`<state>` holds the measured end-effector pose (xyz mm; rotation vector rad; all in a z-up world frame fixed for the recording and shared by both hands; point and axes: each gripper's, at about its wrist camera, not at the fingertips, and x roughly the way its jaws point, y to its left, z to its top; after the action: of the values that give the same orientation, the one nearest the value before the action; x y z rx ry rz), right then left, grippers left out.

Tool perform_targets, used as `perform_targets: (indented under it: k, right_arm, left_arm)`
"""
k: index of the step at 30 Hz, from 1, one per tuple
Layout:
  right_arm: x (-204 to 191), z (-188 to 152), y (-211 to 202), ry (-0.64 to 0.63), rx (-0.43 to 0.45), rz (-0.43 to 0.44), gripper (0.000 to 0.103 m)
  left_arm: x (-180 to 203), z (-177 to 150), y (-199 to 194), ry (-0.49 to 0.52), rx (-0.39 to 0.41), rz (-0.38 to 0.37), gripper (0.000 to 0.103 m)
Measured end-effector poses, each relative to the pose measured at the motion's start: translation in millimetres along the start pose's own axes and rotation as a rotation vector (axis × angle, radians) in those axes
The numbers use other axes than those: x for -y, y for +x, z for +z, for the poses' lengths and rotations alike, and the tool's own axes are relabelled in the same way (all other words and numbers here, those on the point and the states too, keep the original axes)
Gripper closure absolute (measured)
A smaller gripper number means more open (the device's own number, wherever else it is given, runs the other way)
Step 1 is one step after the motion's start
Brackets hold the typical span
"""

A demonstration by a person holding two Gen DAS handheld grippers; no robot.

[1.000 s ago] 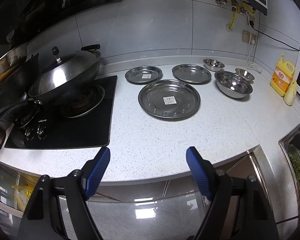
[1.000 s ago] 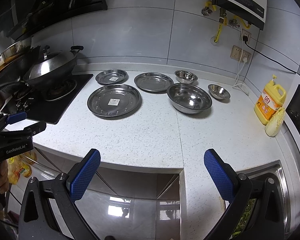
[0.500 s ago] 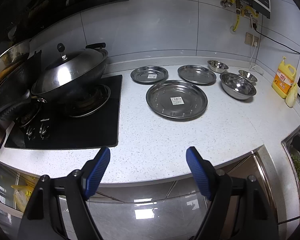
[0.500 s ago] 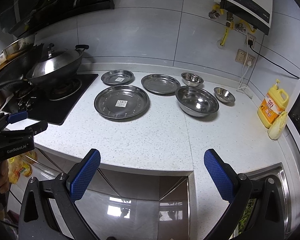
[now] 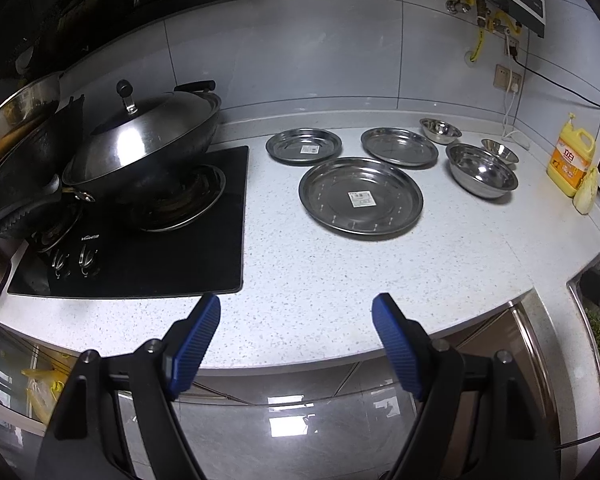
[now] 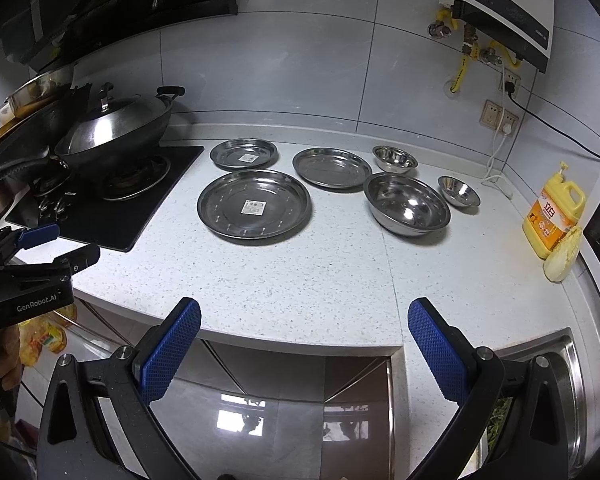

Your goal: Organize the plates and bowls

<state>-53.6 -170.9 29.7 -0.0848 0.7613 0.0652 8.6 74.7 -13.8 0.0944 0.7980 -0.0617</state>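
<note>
Your three plates sit spread on the white counter (image 6: 300, 280): the large plate (image 6: 254, 204) at centre, the labelled small plate (image 6: 244, 154) at its 12 o'clock, and the plain plate (image 6: 332, 168) at its 2 o'clock, close beside it but apart as far as I can tell. The big bowl (image 6: 406, 204) lies at 3 o'clock, with one small bowl (image 6: 394, 158) behind it and another small bowl (image 6: 459, 191) just to its right. Nothing is stacked yet.

Your left gripper (image 5: 296, 328) and right gripper (image 6: 304, 324) both hang off the counter's front edge, jaws spread wide, holding nothing.

Mind the risks. These thin steel rims lie flat on the stone, so a pad coming in too high will likely skate the plate away instead of getting under it. The plain plate and big bowl are near neighbours; a wide approach could knock one into the other. The lidded wok (image 6: 112, 128) at 10 o'clock crowds the labelled plate, and the yellow bottle (image 6: 554, 210) stands at far right.
</note>
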Motion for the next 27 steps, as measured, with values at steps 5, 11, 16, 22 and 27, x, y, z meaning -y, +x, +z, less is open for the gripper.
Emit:
perform_targets:
  k: [5,11,16,22,27]
  right_arm:
    - [-3.5,3.6,5.1,-0.004,0.006,0.014,0.001]
    - [-7.6,14.8,23.3,-0.025,0.011,0.056,0.001]
    - [-4.6,32.7,59.5,-0.05,0.006,0.11,0.001]
    - [15.5,65.5,126.4,-0.057,-0.009,0.188,0.001]
    - [27.0,94.6,196.4,-0.078,-0.074,0.245,0.001]
  left_arm:
    - [-1.7,1.8,4.9,-0.004,-0.003,0.005,0.025]
    - [0.5,12.8,23.3,-0.006,-0.023,0.02,0.025]
    - [6.4,37.9,59.9,-0.025,-0.047,0.043,0.025]
    - [12.3,81.2,126.5,-0.059,-0.115,0.036,0.025]
    - [12.3,108.9,182.5,-0.099,-0.189,0.053,0.025]
